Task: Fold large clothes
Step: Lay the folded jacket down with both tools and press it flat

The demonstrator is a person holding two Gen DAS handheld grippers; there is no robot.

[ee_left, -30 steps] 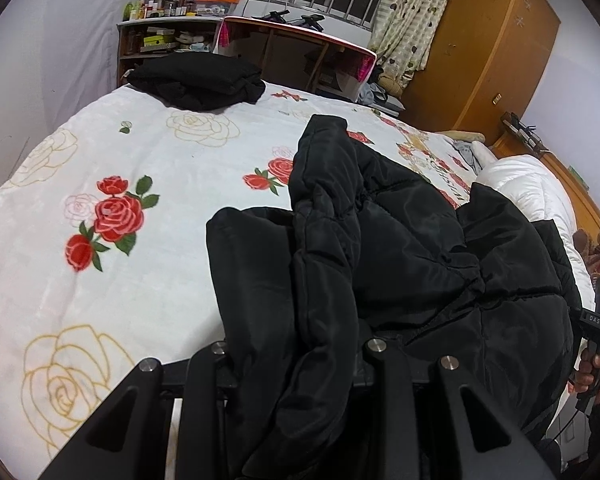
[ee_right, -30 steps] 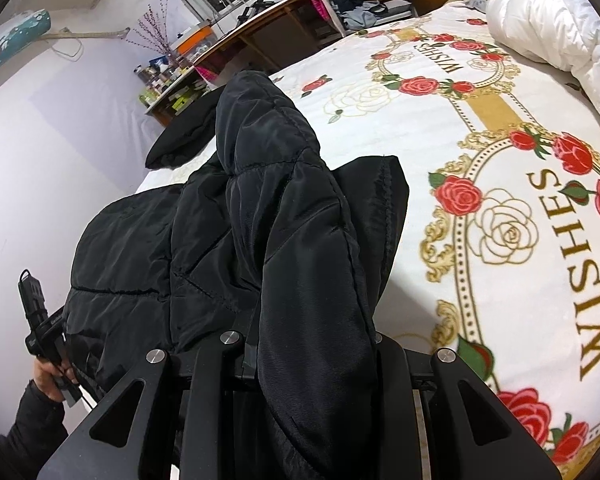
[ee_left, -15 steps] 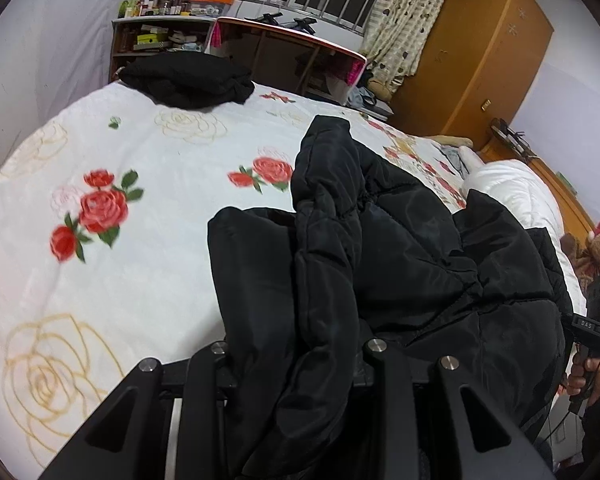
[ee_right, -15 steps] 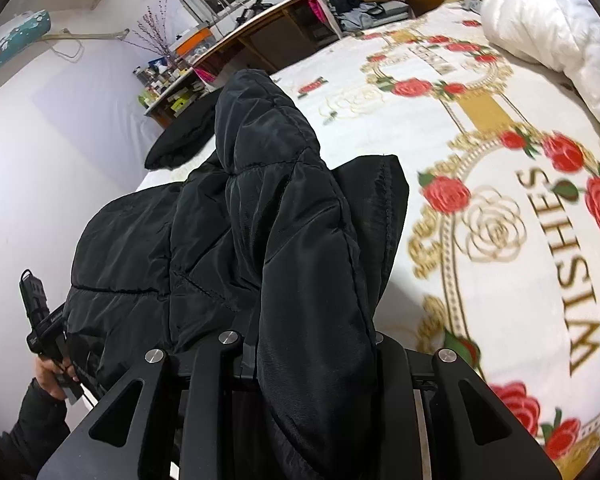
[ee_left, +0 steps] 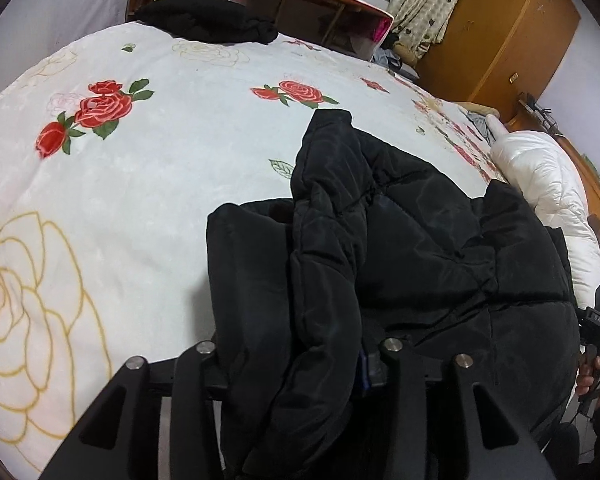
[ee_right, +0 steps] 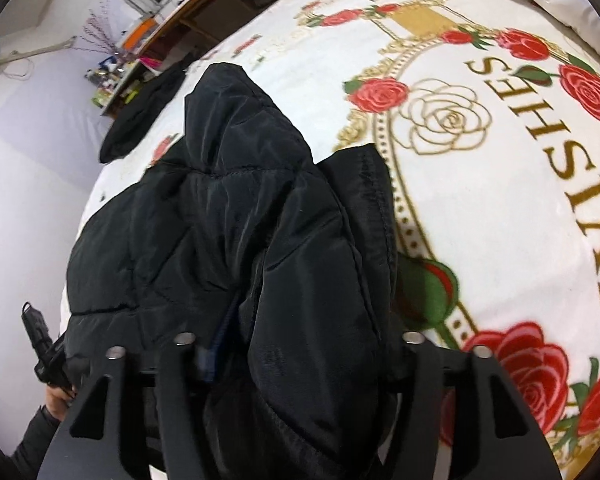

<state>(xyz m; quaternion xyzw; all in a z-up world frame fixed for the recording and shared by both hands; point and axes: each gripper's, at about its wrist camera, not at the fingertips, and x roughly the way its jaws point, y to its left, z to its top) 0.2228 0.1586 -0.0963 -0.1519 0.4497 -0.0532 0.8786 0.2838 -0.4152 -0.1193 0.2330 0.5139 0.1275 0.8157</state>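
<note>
Black puffer jacket (ee_left: 400,240), pinched in both the left gripper (ee_left: 296,364) and right gripper (ee_right: 296,356), has dropped closer to the bed (ee_left: 160,168) than a second ago, likely being laid down for folding.

One black padded jacket (ee_left: 412,248), two grippers, left (ee_left: 296,364) and right (ee_right: 296,344), one second dark garment (ee_left: 204,20) by the bed's far edge, one white duvet (ee_left: 540,176), one wooden wardrobe (ee_left: 496,28) and one rose-printed blanket (ee_left: 148,168).
</note>
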